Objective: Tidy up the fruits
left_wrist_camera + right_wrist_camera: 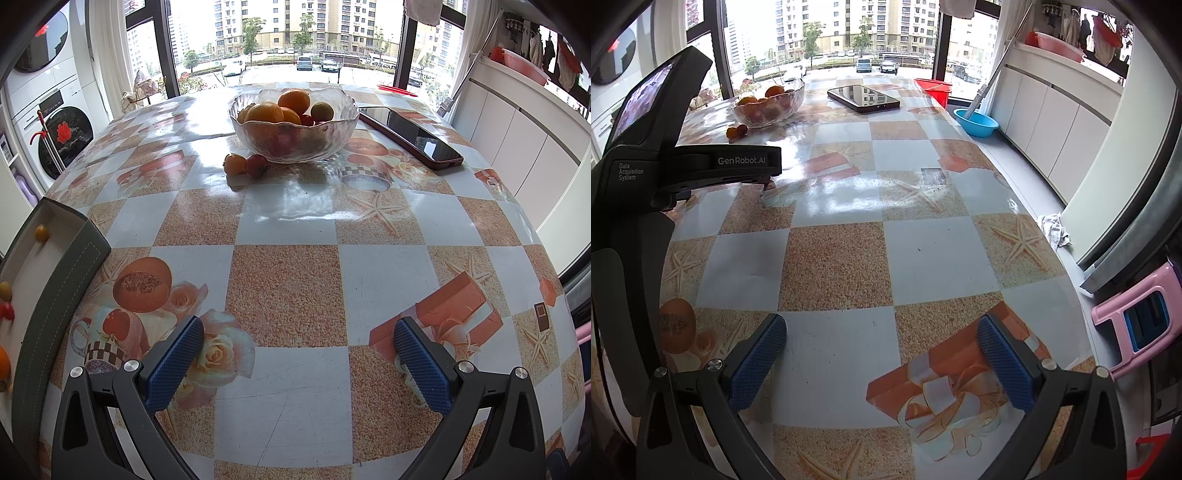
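A glass bowl (343, 133) holding oranges and smaller fruits stands at the far middle of the checked table; it shows again as the bowl (798, 99) in the right wrist view. Two small tomatoes (245, 165), one orange and one red, lie just in front of it on its left. A grey tray (55, 291) at the left edge holds several small fruits. My left gripper (298, 354) hovers open over the near table, nothing between its blue pads. My right gripper (882, 354) is open too, and the left gripper's black body (683, 166) sits to its left.
A dark phone (413, 136) lies right of the bowl. The table's right edge drops to a floor with a blue basin (977, 123), a red bucket (934, 88), a pink stool (1137, 325) and a rag (1054, 229). White cabinets line the right wall; a washing machine (55, 136) stands left.
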`<state>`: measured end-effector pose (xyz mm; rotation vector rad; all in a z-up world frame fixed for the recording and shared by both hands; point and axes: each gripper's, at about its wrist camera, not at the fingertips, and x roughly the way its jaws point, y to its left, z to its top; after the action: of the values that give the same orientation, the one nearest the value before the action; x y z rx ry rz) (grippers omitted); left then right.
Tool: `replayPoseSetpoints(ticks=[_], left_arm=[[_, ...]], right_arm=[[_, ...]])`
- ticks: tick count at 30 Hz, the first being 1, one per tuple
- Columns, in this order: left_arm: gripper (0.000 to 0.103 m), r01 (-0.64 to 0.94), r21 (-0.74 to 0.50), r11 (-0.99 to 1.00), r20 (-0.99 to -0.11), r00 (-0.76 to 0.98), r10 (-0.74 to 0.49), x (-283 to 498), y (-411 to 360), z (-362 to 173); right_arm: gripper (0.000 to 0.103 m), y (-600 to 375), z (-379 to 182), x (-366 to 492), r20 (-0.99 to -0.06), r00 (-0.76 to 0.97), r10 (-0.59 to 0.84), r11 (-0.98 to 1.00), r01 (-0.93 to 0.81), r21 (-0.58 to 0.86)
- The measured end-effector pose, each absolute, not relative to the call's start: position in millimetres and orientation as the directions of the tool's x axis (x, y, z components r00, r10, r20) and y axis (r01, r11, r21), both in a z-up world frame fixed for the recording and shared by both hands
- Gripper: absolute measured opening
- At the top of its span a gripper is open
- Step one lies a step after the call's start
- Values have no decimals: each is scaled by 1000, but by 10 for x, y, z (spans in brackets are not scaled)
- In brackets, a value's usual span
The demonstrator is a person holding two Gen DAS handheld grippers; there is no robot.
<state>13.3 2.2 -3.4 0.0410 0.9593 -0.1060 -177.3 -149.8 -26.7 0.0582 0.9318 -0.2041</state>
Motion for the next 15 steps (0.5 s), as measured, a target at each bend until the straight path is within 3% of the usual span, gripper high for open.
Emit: replayPoseSetpoints(ticks=[15], left_arm=[[103,108,-12,994,-819,569,-72,133,22,-34]], right_arm=[[103,-1507,-277,-1712,-814,561,-153,977,210,-39]])
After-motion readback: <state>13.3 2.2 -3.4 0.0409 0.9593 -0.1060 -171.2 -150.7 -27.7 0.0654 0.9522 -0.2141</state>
